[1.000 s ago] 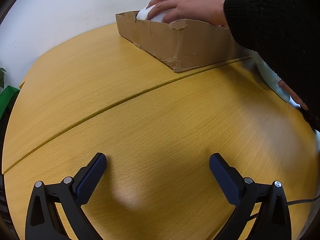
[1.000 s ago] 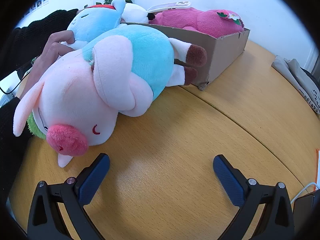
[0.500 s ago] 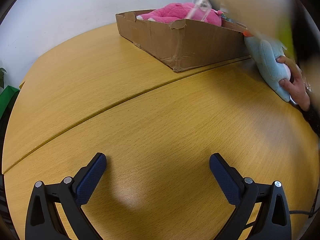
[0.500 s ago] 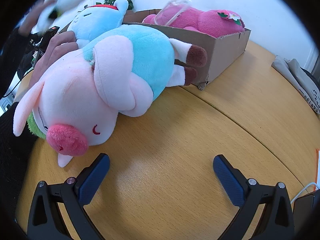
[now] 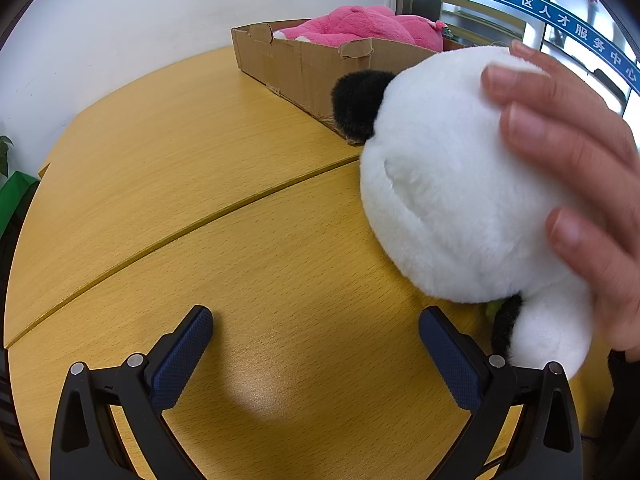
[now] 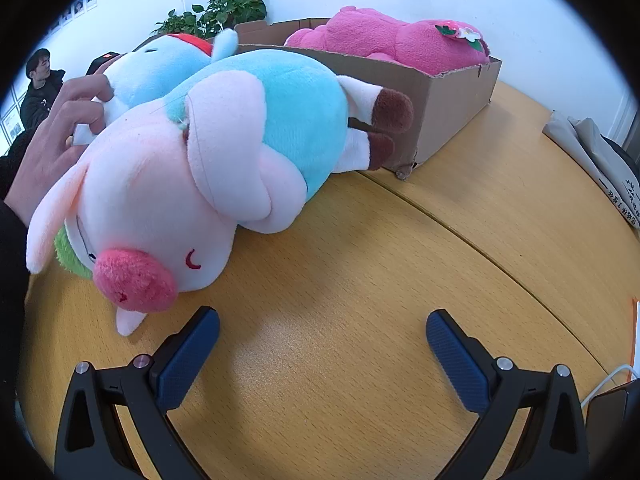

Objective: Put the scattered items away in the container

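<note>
- Resting low over the bench (image 5: pixel 168 184), the left claw (image 5: pixel 316 340) is spread wide and pinches nothing; the right claw (image 6: pixel 322 338) is spread the same way, also with nothing between its pads.
- A bare hand (image 5: pixel 572 184) presses on the white panda plush (image 5: pixel 448 200) just beside the left claw's right finger — I judge it is being set down there as one more scattered item.
- The pig plush (image 6: pixel 208 176) lies on its side near the right claw, its brown feet touching the wall of the cardboard box (image 6: pixel 448 100); another hand (image 6: pixel 52 148) grips the light blue plush (image 6: pixel 160 76) behind it.
- The pink plush (image 6: pixel 396 44) is already inside the box, so the container is partly filled.
- Hard to see: the panda's face is turned away and its lower body is cut off by the claw; something green (image 6: pixel 70 254) peeks from under the pig's head — I cannot tell what it is.
</note>
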### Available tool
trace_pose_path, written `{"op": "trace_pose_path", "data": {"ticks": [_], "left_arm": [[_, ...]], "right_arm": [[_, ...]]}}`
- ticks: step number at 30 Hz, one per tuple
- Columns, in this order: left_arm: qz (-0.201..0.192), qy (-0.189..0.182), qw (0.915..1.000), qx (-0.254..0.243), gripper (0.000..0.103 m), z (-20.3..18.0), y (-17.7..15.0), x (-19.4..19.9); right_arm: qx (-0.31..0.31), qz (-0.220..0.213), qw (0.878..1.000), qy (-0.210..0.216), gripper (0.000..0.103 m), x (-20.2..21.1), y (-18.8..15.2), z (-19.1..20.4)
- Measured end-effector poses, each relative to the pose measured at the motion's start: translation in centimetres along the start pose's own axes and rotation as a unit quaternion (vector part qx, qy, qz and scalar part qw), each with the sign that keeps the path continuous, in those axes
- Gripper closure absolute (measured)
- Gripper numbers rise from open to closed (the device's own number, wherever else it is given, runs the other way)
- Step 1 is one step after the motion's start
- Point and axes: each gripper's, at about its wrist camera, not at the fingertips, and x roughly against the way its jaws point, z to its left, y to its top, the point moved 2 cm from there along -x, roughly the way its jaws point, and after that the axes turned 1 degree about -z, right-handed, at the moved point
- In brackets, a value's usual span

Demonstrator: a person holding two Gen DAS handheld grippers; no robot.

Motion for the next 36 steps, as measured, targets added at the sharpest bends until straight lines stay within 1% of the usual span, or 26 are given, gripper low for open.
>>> {"op": "trace_pose_path", "data": {"ticks": [36], "left_arm": [[0.000,0.000,1.0000,0.000,0.000,-0.21,-0.15,-0.17]], "right_arm": [[0.000,0.000,1.000,0.000,0.000,-0.17,0.38,0.05]]}}
